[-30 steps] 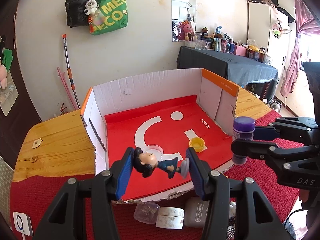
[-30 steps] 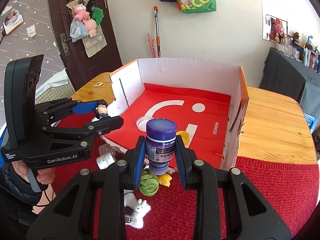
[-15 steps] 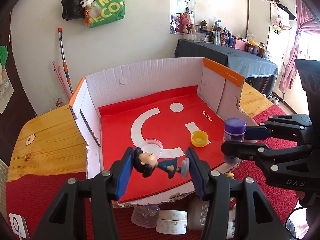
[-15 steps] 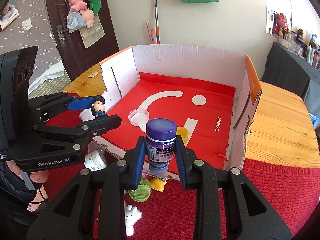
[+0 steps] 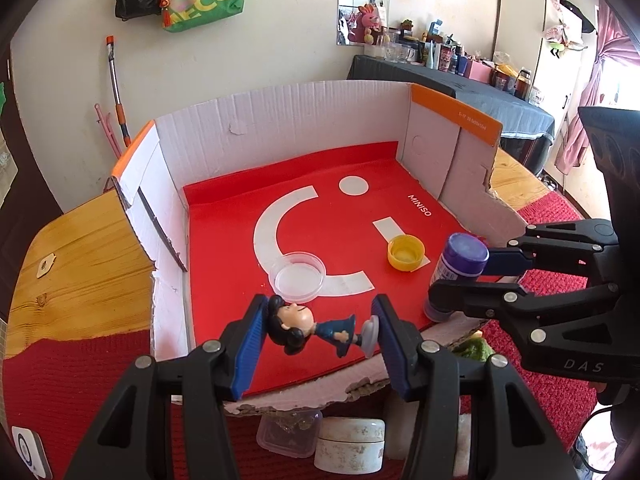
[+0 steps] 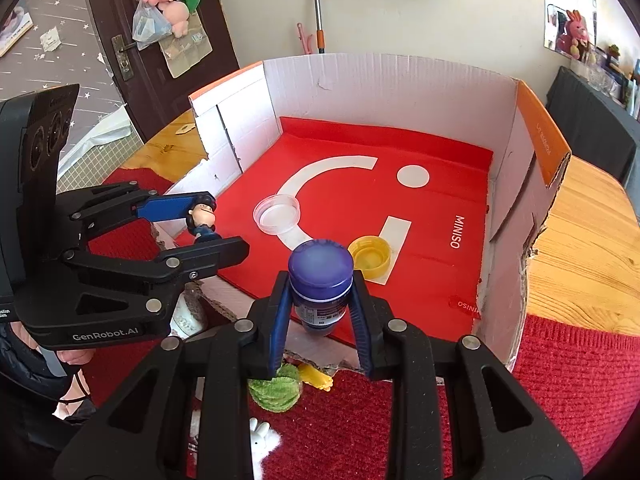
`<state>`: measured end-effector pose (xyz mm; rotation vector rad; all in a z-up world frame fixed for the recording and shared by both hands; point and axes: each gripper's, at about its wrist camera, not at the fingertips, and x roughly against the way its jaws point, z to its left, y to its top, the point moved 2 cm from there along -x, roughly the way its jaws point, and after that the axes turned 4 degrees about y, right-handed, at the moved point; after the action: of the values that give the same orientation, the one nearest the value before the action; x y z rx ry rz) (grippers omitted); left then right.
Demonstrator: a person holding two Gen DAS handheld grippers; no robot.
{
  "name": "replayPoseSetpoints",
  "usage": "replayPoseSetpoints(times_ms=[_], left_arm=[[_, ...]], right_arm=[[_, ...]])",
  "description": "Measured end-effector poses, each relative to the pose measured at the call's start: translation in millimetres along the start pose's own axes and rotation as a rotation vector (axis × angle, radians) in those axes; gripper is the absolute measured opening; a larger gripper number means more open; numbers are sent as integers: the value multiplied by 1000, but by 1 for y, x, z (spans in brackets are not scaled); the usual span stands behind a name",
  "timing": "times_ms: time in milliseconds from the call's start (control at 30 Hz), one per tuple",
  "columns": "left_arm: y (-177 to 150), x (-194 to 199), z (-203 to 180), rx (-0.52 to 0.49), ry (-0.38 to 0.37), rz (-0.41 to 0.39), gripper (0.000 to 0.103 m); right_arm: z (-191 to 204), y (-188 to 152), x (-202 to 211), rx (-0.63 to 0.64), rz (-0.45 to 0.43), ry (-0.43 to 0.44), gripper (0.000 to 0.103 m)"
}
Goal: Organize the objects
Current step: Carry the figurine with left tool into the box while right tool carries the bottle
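Observation:
My left gripper [image 5: 318, 330] is shut on a small doll figurine [image 5: 310, 326] with black hair and blue clothes, lying sideways between the blue pads, over the torn front edge of the cardboard box [image 5: 288, 120]. My right gripper [image 6: 320, 312] is shut on a purple-capped bottle [image 6: 320, 280], held upright just above the box's red floor near the front edge. In the left wrist view the bottle [image 5: 460, 260] and right gripper [image 5: 476, 276] are at the right. In the right wrist view the doll [image 6: 202, 220] and left gripper [image 6: 200, 224] are at the left.
Inside the box lie a clear round lid [image 5: 297, 282] and a yellow cap [image 5: 406, 253]. In front of the box, on the red cloth [image 6: 560, 380], are a white jar [image 5: 350, 444], a clear small container [image 5: 288, 428], a green fuzzy toy [image 6: 274, 388] and a white bunny [image 6: 260, 436]. Wooden tabletop [image 5: 80, 248] flanks the box.
Both grippers have sunk and moved forward toward the box, each keeping its hold. The bottle now hangs over the box's front edge, and the doll is lower over the red floor.

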<state>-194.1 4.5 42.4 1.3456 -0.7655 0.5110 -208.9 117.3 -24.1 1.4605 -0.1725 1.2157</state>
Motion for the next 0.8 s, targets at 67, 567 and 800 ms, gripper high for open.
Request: replayPoseSetpoints(times_ms=[67,567,800], left_arm=[[0,-2,0,-1,-1,3,55],[-1,-25,6,10,-8,56,55],[1,-33,12,24,-18,82,55]], right_arm=[[0,0,-2,0,7,2,27],[-4,7,-15,-2,18,21,27],[-5,13,-24,-1,32,34,27]])
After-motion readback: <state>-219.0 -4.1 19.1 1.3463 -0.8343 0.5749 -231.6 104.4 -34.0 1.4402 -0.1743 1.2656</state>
